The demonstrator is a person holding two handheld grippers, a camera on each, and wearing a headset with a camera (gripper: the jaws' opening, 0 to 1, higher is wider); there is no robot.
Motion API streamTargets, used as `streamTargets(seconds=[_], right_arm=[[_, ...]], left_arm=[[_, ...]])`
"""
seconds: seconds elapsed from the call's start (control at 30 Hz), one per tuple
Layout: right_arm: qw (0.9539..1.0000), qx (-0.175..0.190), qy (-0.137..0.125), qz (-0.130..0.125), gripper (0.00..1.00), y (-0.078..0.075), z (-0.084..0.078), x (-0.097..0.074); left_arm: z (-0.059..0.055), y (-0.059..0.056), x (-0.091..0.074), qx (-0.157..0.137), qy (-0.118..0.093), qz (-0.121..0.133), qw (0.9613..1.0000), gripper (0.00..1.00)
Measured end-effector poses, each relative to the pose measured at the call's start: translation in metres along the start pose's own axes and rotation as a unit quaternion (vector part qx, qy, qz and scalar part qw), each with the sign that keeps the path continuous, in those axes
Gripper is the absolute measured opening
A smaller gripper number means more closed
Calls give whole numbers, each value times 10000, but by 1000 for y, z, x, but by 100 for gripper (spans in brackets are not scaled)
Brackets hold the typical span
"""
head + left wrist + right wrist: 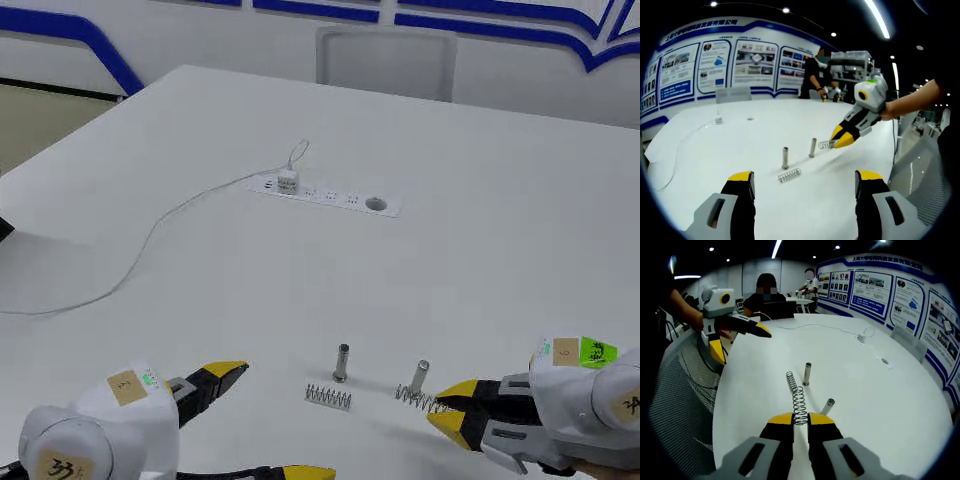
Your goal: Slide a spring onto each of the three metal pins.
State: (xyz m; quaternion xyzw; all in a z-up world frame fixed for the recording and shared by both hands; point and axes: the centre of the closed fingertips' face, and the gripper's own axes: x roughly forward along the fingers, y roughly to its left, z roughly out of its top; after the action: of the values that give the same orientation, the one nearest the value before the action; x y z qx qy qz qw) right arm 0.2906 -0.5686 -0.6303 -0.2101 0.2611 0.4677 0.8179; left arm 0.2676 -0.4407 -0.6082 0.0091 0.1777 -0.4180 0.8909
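The right gripper pinches a coiled spring beside a steel pin, the left gripper spread, over a white table in a poster-lined hall.

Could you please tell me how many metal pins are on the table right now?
2. One pin stands just beyond the loose spring; the other pin is further right, beside the held spring in the right gripper. A third may be hidden.
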Motion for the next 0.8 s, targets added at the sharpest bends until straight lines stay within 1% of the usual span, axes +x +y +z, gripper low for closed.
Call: streamTargets(seconds=[0.1,0.17,0.27,0.3,0.47,0.53,0.67,0.7,0.77,0.8], right_arm=[[9999,-127,-86,61,10,4,11,-8],[9995,-263,-105,115,10,9,18,-13],[9989,-412,-139,174,10,14,26,-19],[9986,-469,-165,195,10,16,30,-22],[9967,-730,-204,296,10,24,39,-28],[9953,-864,-237,359,10,28,43,-30],[9936,-1029,-197,425,10,35,47,-33],[9931,-1053,-217,465,10,38,49,-34],[9924,-1095,-229,504,10,40,51,-35],[9919,-1142,-217,516,10,41,51,-35]], left_arm=[[7,-5,4,58,-50,-135,9999,81],[13,-11,8,197,-81,-273,9994,79],[21,-22,15,428,-70,-512,9977,78],[25,-27,18,524,-76,-621,9967,78],[36,-39,30,737,-108,-876,9934,74],[38,-42,34,815,-93,-980,9918,73],[42,-49,39,965,-85,-1179,9883,69],[45,-51,40,1059,-135,-1199,9870,70],[47,-53,40,1114,-165,-1255,9857,69],[49,-55,41,1133,-186,-1323,9845,67]])
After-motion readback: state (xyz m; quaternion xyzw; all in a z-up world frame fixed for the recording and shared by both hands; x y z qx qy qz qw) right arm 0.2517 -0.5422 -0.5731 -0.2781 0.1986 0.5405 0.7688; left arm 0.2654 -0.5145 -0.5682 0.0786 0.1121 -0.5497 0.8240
